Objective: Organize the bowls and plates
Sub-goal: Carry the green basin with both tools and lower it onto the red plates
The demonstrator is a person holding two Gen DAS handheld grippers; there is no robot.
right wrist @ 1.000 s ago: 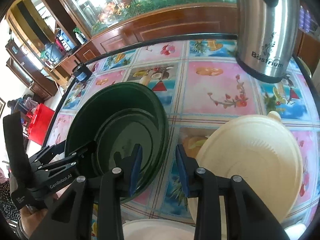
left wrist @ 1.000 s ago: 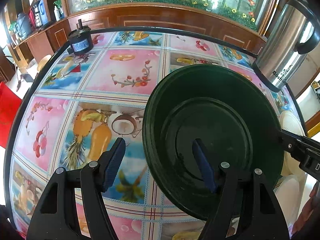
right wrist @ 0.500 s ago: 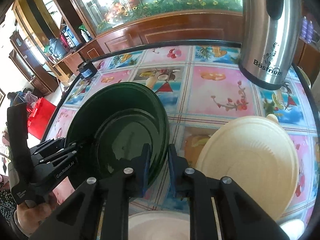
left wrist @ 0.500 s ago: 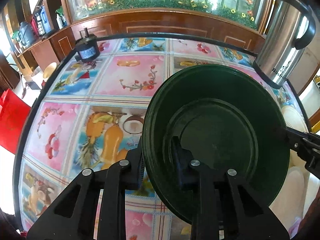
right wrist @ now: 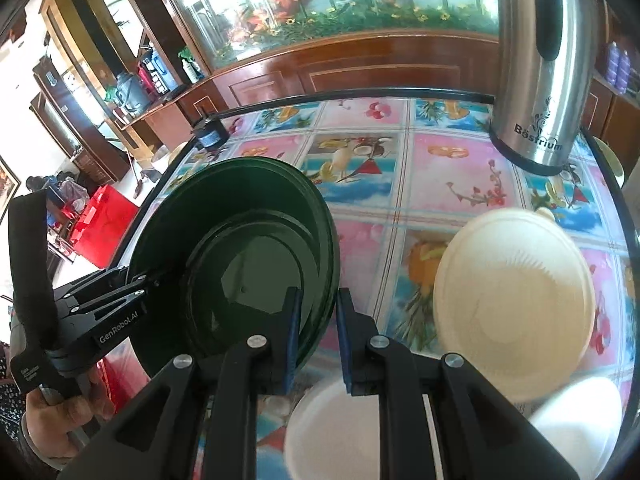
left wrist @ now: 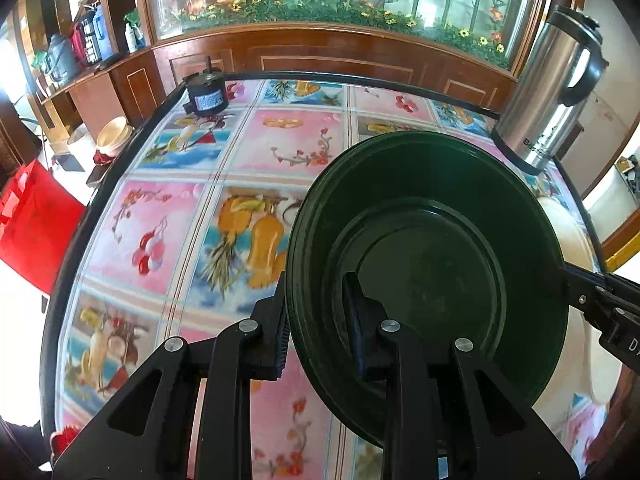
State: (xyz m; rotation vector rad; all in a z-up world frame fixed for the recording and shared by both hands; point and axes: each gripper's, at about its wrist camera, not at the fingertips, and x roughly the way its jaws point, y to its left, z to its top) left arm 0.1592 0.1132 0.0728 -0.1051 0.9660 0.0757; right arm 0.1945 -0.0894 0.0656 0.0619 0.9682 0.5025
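Observation:
A stack of dark green plates (left wrist: 424,280) hangs tilted above the fruit-print table (left wrist: 288,148). My left gripper (left wrist: 316,292) is shut on the stack's left rim, one finger under it and one inside. In the right wrist view the same green plates (right wrist: 248,248) are held at the opposite rim by my right gripper (right wrist: 319,300), also shut on it. The left gripper (right wrist: 120,292) shows there at the far rim, held by a hand (right wrist: 52,416). The right gripper's tip (left wrist: 600,304) shows at the right in the left wrist view.
A cream plate (right wrist: 516,304) lies right of the green stack, with white dishes (right wrist: 332,428) near the front edge. A steel kettle (right wrist: 540,80) stands at the back right. A small black cylinder (left wrist: 206,98) sits at the back left corner.
Both grippers' jaws have closed on opposite rims of the green plates. The stack has risen off the table with both grippers, and the table looks farther away.

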